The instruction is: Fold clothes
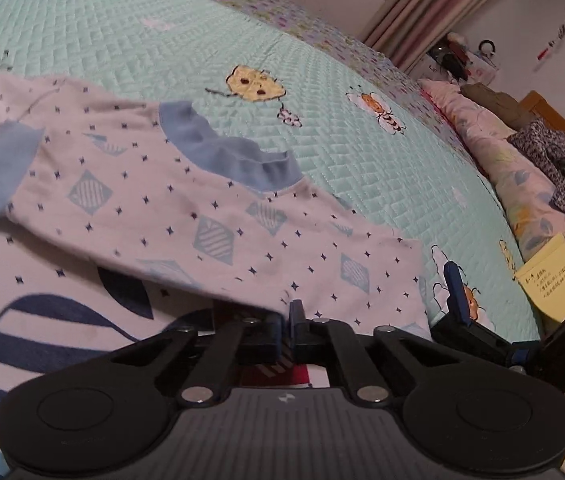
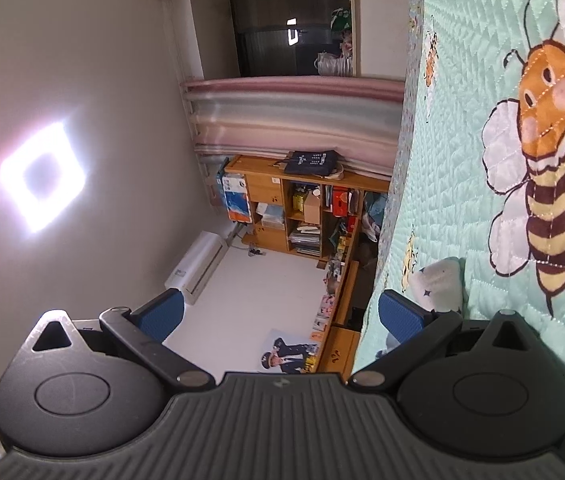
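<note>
A white top (image 1: pixel 186 216) with small dark stars and blue diamonds lies spread on the mint quilt (image 1: pixel 362 168). Its blue collar (image 1: pixel 234 152) sits mid-frame and a blue cuff (image 1: pixel 2 172) at the left. White fabric with navy stripes (image 1: pixel 42 340) lies under it at the near left. My left gripper (image 1: pixel 286 320) is shut, its tips pinching the top's near edge. My right gripper (image 1: pixel 516 284) stands open beside the top's right corner. In the right wrist view the right gripper (image 2: pixel 278 316) is rolled sideways with nothing between its fingers. A scrap of starred fabric (image 2: pixel 438 284) lies just past one blue pad (image 2: pixel 398 316).
Pillows (image 1: pixel 494 148) and a dark patterned garment (image 1: pixel 562 168) line the bed's right side. A yellow note (image 1: pixel 546 276) lies near the right gripper. A wooden shelf unit (image 2: pixel 302 208), curtains (image 2: pixel 282 120) and a ceiling light (image 2: pixel 42 176) show in the right wrist view.
</note>
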Available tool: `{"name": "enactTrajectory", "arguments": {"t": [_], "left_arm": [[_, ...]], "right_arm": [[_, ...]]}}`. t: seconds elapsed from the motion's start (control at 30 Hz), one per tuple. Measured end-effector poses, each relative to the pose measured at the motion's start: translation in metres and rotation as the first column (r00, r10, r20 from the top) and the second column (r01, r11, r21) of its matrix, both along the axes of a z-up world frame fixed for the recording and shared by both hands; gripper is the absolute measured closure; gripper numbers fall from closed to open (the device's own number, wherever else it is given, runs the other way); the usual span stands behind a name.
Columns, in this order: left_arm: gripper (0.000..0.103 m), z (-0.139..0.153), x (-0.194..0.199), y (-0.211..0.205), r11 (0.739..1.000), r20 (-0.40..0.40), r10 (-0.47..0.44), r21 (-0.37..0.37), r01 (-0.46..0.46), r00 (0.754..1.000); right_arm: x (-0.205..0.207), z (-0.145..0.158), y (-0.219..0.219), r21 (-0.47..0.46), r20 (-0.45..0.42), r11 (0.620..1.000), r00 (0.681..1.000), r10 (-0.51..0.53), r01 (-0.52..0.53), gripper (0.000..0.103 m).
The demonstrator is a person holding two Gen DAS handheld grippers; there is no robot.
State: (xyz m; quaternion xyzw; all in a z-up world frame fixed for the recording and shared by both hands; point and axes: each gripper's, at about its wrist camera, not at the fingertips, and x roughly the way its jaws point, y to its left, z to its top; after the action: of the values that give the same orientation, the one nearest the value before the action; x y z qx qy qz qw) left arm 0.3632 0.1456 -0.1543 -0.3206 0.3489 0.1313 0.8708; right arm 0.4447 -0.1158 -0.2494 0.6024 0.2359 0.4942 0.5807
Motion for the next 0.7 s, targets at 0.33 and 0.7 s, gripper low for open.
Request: {"name": "enactTrajectory", "arguments": {"t": [0.33, 0.7], "left_arm": [[0.1, 0.017, -0.003, 0.005, 0.997, -0.016, -0.023, 0.068, 0.024, 1.0], [0.08, 0.019, -0.012, 0.008, 0.99, -0.093, -0.135, -0.059, 0.13, 0.986]], "right_arm": [[0.0, 0.001, 0.0, -0.006, -0.001, 1.0, 1.0, 0.005, -0.005, 0.0], [-0.048, 0.064, -0.02, -0.346, 0.088, 0.937, 0.993, 0.074, -0.039, 0.0]]}}
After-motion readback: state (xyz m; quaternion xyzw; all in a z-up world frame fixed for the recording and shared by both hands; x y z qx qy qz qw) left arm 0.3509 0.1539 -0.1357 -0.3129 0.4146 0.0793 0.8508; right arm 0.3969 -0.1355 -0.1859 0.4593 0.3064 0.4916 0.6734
